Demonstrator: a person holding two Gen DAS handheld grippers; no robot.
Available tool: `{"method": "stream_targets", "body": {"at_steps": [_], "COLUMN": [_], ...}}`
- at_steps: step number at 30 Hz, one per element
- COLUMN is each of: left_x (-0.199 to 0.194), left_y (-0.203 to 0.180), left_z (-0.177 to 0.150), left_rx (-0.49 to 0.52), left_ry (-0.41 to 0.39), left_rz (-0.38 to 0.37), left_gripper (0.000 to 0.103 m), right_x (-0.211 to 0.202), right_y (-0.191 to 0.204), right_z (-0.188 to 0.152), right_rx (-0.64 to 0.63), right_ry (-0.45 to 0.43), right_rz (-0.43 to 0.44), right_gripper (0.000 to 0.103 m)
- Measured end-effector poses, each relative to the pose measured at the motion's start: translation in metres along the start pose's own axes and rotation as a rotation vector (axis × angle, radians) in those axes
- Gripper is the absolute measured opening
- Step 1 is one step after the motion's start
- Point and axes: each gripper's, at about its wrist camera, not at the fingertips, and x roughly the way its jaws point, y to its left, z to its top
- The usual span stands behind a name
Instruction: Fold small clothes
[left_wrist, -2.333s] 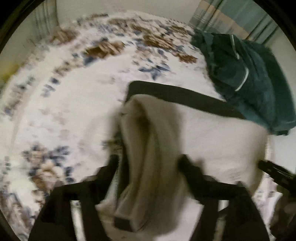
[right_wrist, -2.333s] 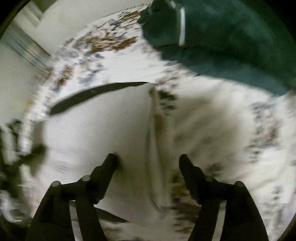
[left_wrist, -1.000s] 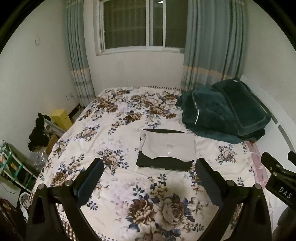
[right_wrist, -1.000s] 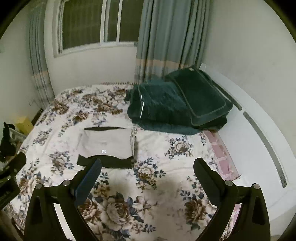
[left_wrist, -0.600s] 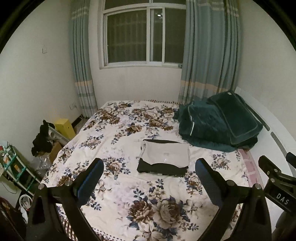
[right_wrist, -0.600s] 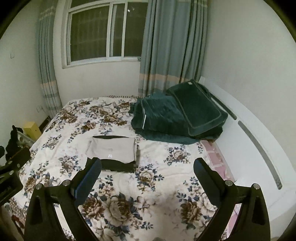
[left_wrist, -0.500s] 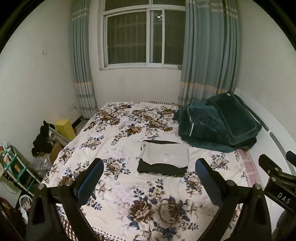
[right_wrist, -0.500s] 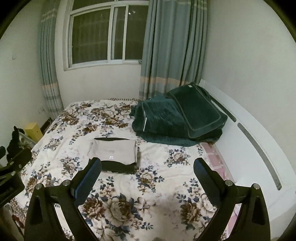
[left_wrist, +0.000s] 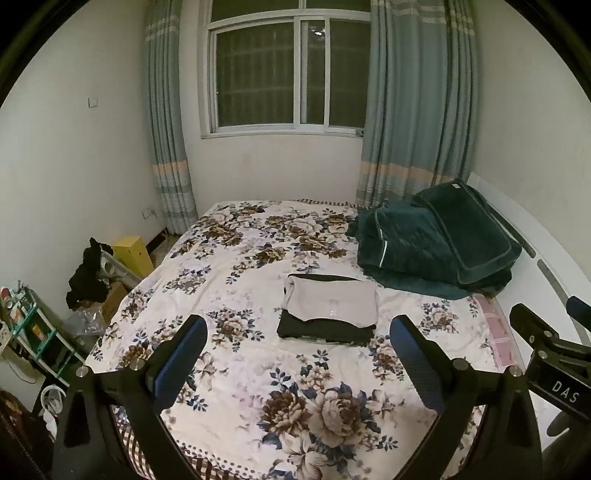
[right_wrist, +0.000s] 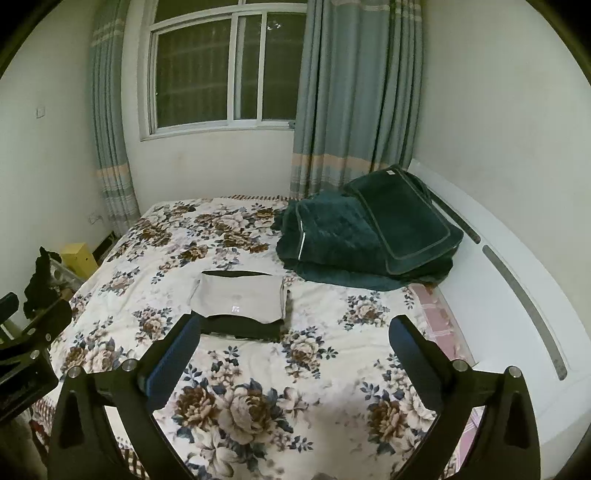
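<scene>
While grey garment (left_wrist: 330, 301) hides dark one (left_wrist: 321, 330), both grippers spread, empty.

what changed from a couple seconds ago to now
Both grippers pulled up and back from the bed: the left gripper, then shut on the beige garment, has let it go and, like the right gripper, now hangs open. The garment now lies folded on a dark one. The green quilt stayed put.
</scene>
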Motion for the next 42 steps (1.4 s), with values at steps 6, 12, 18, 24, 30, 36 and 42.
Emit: {"method": "stream_targets", "body": {"at_steps": [6, 12, 18, 24, 30, 36, 42], "left_x": [-0.003, -0.004, -0.004, -0.004, -0.006, -0.008, -0.009], "left_y": [0.001, -0.001, -0.001, -0.001, -0.001, -0.001, -0.001], "left_z": [-0.002, -0.001, 0.0, 0.001, 0.005, 0.004, 0.005], "left_rx": [0.002, -0.002, -0.001, 0.001, 0.004, 0.002, 0.004], "left_ry": [-0.004, -0.006, -0.009, -0.008, -0.007, -0.012, -0.012], "left_rz": [0.007, 0.009, 0.001, -0.008, -0.017, -0.02, -0.023], "left_gripper": [0.102, 0.102, 0.102, 0.102, 0.102, 0.102, 0.102], "right_x": [-0.001, -0.001, -0.002, -0.002, -0.006, -0.007, -0.007], "right_y": [0.001, 0.0, 0.006, 0.008, 0.01, 0.009, 0.008], "right_z": [0.001, 0.0, 0.001, 0.001, 0.006, 0.009, 0.008], "right_rx": [-0.001, 0.0, -0.006, -0.009, -0.011, -0.01, -0.006], "right_ry": [-0.002, -0.001, 0.006, 0.004, 0.009, 0.002, -0.003], "right_rz": [0.005, 0.009, 0.024, 0.023, 0.023, 0.022, 0.017], "right_gripper": [0.103, 0.103, 0.103, 0.103, 0.103, 0.103, 0.103]}}
